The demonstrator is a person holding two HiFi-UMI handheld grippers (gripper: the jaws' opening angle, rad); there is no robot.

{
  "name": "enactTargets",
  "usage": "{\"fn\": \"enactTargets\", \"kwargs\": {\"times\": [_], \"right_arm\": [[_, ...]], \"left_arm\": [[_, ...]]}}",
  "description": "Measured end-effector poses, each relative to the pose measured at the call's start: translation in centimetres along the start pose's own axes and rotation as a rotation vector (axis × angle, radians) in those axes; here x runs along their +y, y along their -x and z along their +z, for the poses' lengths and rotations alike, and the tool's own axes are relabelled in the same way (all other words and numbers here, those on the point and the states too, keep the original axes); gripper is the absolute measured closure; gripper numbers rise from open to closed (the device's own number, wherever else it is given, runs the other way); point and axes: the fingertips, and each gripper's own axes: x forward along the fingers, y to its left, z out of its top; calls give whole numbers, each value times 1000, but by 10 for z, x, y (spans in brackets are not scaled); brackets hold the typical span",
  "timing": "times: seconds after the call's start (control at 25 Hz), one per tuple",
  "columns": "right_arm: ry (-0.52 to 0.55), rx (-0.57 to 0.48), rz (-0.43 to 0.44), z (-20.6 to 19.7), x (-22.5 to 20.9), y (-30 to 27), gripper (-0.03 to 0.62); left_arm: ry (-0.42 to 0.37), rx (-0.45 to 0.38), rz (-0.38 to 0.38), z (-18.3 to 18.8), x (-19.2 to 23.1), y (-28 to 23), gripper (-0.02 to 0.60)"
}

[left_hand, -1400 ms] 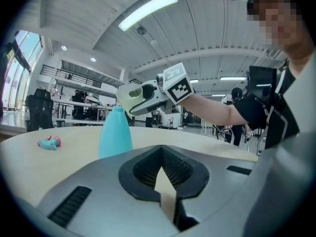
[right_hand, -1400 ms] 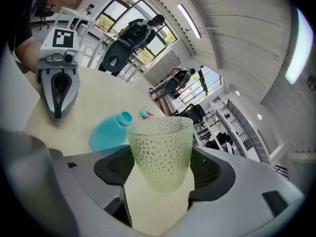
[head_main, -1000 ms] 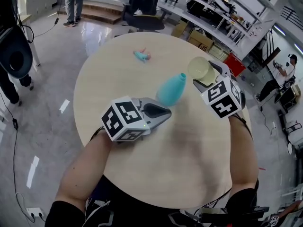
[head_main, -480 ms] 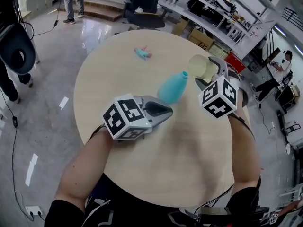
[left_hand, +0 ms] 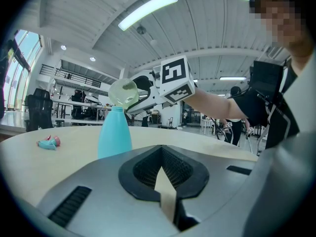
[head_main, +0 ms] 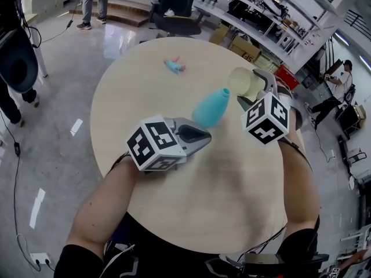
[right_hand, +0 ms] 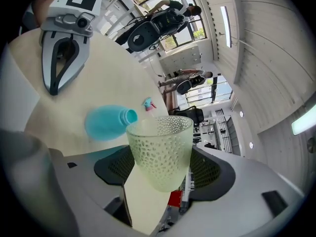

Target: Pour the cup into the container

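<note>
A turquoise bottle (head_main: 210, 108) stands upright near the middle of the round wooden table (head_main: 139, 86). My right gripper (head_main: 250, 92) is shut on a pale green dimpled cup (head_main: 242, 81), held above the table just right of the bottle. The cup (right_hand: 160, 147) is tilted with its rim close to the bottle's open neck (right_hand: 129, 116). In the left gripper view the cup (left_hand: 122, 93) sits right over the bottle (left_hand: 114, 132). My left gripper (head_main: 202, 135) is shut and holds nothing. It hovers just short of the bottle's base, jaws pointing at it.
A small turquoise and pink object (head_main: 174, 66) lies at the table's far side. Office chairs (head_main: 174, 16), shelving and boxes stand beyond the table. People stand on the glossy floor at the upper left and far right.
My right gripper has shifted a little left and up with the cup, bringing its rim nearer the bottle's neck. The left gripper and the bottle have stayed put.
</note>
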Motion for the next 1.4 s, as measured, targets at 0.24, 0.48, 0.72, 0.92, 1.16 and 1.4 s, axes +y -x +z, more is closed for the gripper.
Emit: {"fn": "enactTargets", "kwargs": {"times": [0.24, 0.48, 0.72, 0.92, 1.16, 1.4], "right_arm": [[34, 6, 2, 3, 3, -2, 241], [75, 21, -12, 3, -1, 2, 241], [90, 33, -11, 3, 2, 2, 241], [89, 33, -6, 4, -1, 1, 241], [100, 33, -10, 2, -1, 3, 241], [111, 37, -13, 3, 0, 2, 241]], "left_arm": [[-1, 1, 0, -1, 1, -1, 583], [1, 0, 0, 2, -1, 0, 583], [0, 0, 1, 0, -2, 1, 583], [1, 1, -1, 2, -1, 1, 583], [0, 2, 0, 3, -2, -1, 583], [0, 1, 0, 1, -1, 0, 583]]}}
